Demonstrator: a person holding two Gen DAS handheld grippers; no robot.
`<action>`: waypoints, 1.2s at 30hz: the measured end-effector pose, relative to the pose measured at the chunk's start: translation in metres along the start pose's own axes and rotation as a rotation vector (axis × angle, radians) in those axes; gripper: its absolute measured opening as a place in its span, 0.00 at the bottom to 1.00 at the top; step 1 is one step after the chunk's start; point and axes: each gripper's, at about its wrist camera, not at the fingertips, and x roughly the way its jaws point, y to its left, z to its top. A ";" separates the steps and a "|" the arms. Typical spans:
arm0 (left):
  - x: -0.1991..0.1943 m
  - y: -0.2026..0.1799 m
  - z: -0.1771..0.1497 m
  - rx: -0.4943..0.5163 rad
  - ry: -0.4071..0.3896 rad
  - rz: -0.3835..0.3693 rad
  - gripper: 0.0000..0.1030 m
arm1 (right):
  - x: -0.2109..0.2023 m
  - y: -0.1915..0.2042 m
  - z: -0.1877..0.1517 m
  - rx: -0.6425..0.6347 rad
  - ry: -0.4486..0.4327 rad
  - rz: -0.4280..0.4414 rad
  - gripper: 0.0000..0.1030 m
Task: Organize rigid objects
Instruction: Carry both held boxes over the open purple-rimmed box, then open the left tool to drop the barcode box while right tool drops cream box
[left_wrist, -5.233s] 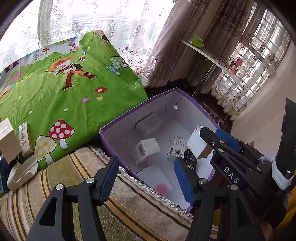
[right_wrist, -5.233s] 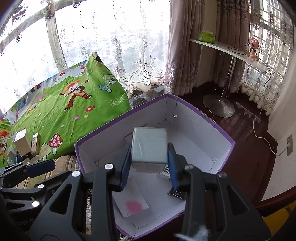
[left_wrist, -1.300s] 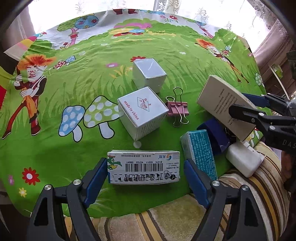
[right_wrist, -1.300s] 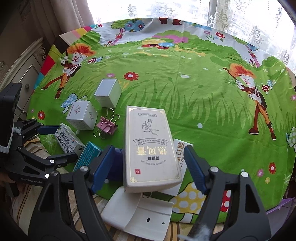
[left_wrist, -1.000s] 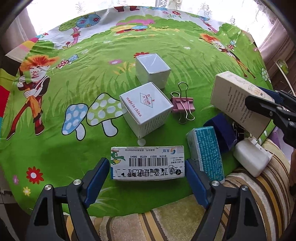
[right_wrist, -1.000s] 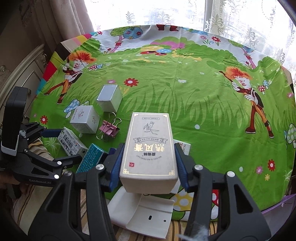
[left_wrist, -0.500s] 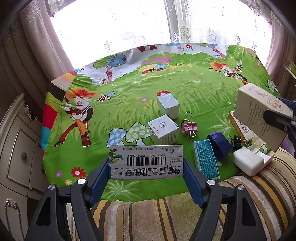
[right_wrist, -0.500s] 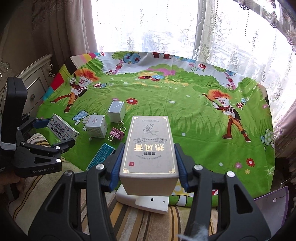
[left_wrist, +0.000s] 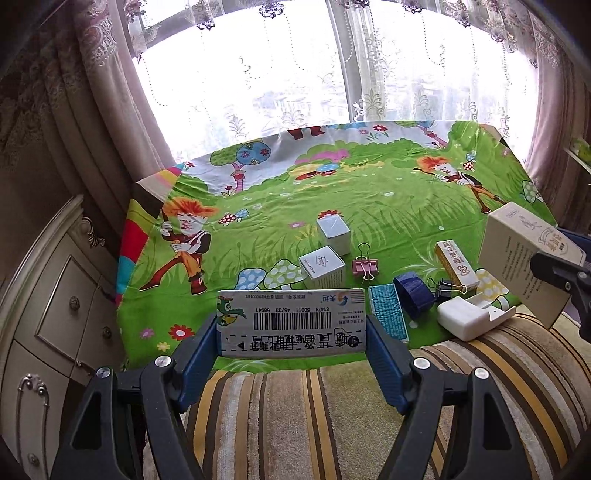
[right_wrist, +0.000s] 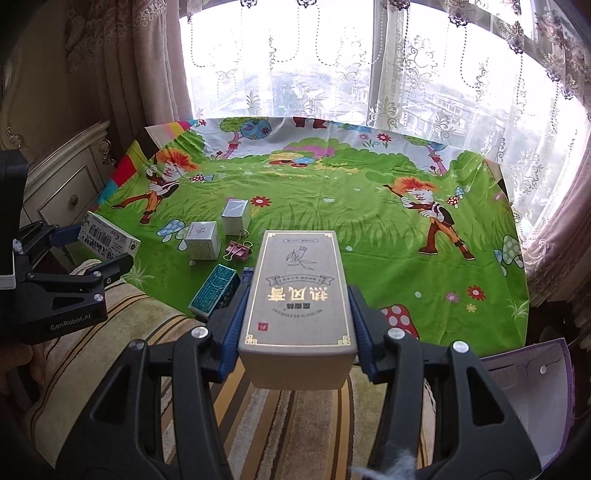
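My left gripper (left_wrist: 291, 343) is shut on a long white barcode box (left_wrist: 291, 323), held crosswise above the front edge of the green cartoon cloth (left_wrist: 369, 206). The same box (right_wrist: 109, 236) shows at the left of the right wrist view. My right gripper (right_wrist: 297, 325) is shut on a tall beige box with gold lettering (right_wrist: 299, 291), lifted off the cloth; that box (left_wrist: 524, 251) also appears at the right of the left wrist view. Left on the cloth are two white cubes (left_wrist: 323, 266) (left_wrist: 333, 232), a pink binder clip (left_wrist: 365, 266), a teal box (left_wrist: 388, 314) and a yellow box (left_wrist: 454, 264).
A white plastic case (left_wrist: 469, 317), a dark blue box (left_wrist: 413, 291) and a black clip (left_wrist: 443, 286) lie near the cloth's front edge. A striped cushion (left_wrist: 295, 406) runs below. The purple-edged cardboard box (right_wrist: 532, 380) stands at lower right; a cream cabinet (left_wrist: 48, 314) at left.
Both grippers have risen and drawn back from the cloth with their boxes, tilting up so the window and curtains come into view. The beige box was first gripped just over a second ago.
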 end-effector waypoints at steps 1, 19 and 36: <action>-0.002 -0.002 -0.001 0.004 -0.002 0.001 0.74 | -0.003 -0.002 -0.002 0.004 0.001 -0.002 0.54; -0.027 -0.109 0.010 0.186 0.023 -0.294 0.74 | -0.049 -0.087 -0.059 0.193 0.059 -0.134 0.54; -0.053 -0.249 0.014 0.404 0.106 -0.601 0.74 | -0.089 -0.185 -0.116 0.385 0.110 -0.356 0.54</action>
